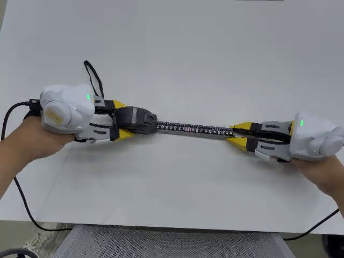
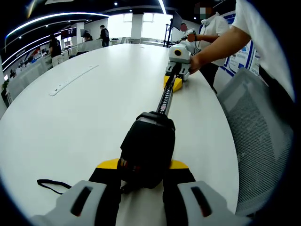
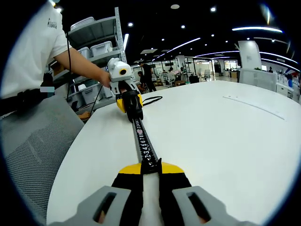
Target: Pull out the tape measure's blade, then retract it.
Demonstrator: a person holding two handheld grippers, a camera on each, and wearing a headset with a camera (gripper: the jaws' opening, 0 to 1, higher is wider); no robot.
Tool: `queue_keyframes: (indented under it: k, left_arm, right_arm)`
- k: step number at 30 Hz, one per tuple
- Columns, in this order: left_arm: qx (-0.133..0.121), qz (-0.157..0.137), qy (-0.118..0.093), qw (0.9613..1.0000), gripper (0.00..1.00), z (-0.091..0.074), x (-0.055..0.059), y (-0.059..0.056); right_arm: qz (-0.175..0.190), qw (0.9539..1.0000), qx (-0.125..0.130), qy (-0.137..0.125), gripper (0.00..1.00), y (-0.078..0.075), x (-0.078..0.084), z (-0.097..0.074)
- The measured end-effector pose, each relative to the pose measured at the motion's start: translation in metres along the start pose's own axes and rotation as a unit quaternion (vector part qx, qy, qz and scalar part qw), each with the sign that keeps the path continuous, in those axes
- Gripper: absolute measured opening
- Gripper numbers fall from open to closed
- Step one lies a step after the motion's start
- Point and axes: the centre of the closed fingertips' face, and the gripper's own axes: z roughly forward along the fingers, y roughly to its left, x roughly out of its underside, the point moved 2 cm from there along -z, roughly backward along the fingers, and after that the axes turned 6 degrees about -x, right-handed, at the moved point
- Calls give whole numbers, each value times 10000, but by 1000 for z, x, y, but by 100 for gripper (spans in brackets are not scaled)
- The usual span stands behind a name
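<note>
A black tape measure case lies on the white table, held between the yellow-tipped jaws of my left gripper. Its dark blade with white numbers runs out to the right, just above the table. My right gripper is shut on the blade's end. In the left gripper view the case sits between the jaws and the blade leads off to the right gripper. In the right gripper view the blade runs from my right gripper to the case.
A black strap from the case loops on the table behind the left gripper. A grey mesh chair stands at the table's near edge. Cables hang from both grippers. The table stretches wide and bare beyond the tape.
</note>
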Motion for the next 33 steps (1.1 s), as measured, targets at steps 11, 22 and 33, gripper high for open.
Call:
queue_keyframes:
  k: [11,22,33]
  left_arm:
    - [-7,23,23,10000,30,0,0,0]
    - [-7,35,35,10000,30,-1,0,-1]
    - [-5,40,33,10000,30,-1,0,0]
  right_arm:
    - [26,10000,12,2,9,0,2,-7]
    - [55,10000,43,-3,9,0,6,-19]
    - [124,9999,69,-7,9,-2,8,-26]
